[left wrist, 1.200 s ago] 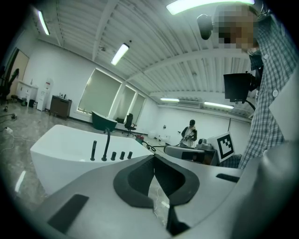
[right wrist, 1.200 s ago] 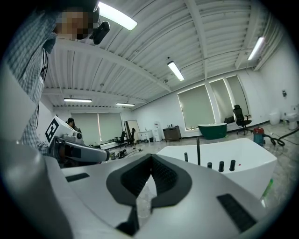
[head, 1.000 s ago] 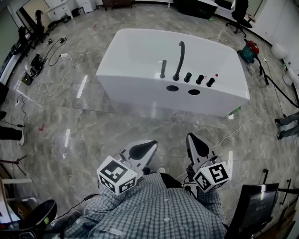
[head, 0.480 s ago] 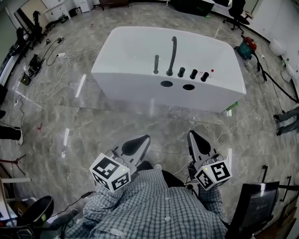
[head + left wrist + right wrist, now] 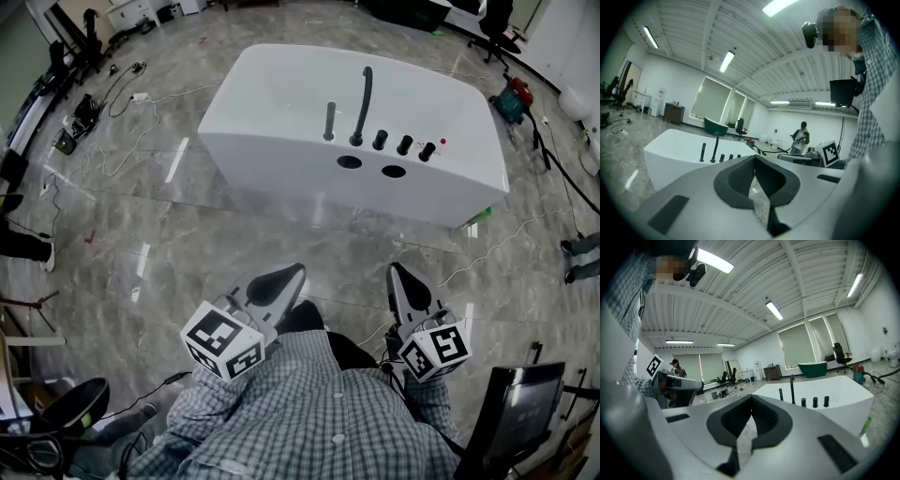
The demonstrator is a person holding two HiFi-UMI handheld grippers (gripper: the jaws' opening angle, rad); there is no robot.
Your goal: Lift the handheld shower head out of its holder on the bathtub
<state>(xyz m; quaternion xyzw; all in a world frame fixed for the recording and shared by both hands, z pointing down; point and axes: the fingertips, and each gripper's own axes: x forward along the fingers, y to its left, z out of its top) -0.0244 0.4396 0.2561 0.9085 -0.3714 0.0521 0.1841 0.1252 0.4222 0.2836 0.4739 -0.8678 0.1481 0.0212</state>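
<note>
Cables [image 5: 173, 93] (loose) cross marble floor [image 5: 281, 234].

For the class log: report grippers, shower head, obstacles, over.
Left gripper, right gripper shut, empty. Shower head in holder on bathtub, untouched. Floor between, nothing standing on it.

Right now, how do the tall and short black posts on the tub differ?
The tall post rises well above the short post. The tall post curves at its top; the short post is straight. The tall post stands next to the knobs; the short post is farther from them. Both are black and upright on the tub rim.
</note>
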